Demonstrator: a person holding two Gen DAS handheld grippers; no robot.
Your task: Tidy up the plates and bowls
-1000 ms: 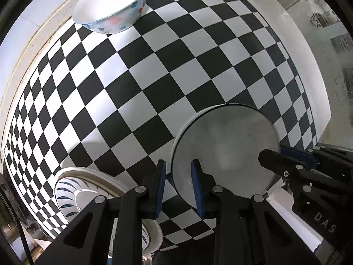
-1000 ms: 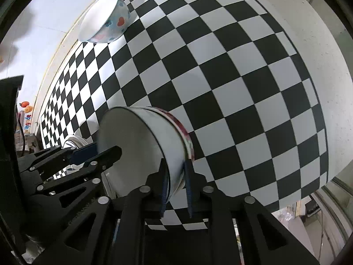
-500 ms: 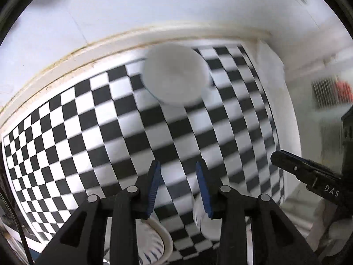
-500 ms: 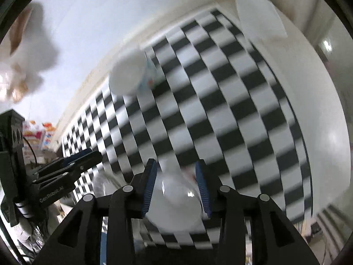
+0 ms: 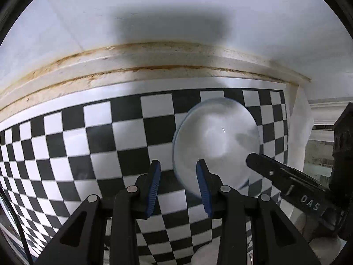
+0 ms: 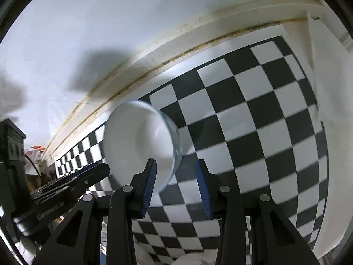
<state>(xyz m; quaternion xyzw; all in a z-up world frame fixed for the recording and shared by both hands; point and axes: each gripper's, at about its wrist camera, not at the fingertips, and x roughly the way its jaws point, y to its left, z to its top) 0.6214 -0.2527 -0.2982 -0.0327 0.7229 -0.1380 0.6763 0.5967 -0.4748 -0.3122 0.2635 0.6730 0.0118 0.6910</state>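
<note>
A white bowl [image 5: 215, 142] with a bluish rim sits on the black-and-white checkered cloth [image 5: 88, 145] near the back wall. My left gripper [image 5: 178, 190] is open and empty, its right finger just in front of the bowl's near left edge. In the right wrist view the same bowl [image 6: 141, 139] lies ahead and to the left. My right gripper [image 6: 176, 190] is open and empty, with its left finger overlapping the bowl's near rim. Each gripper shows at the edge of the other's view.
A white wall with a stained ledge [image 5: 154, 66] runs behind the cloth. A white cloth or bag [image 5: 301, 123] hangs at the right end. Bits of other white dishes [image 6: 194, 259] show below the grippers, mostly hidden. Shelves with small items [image 6: 35, 152] stand far left.
Both grippers have let go of the dishes they held, opened, and moved toward the bowl at the back, which now looms much closer. The view has tilted up toward the wall.
</note>
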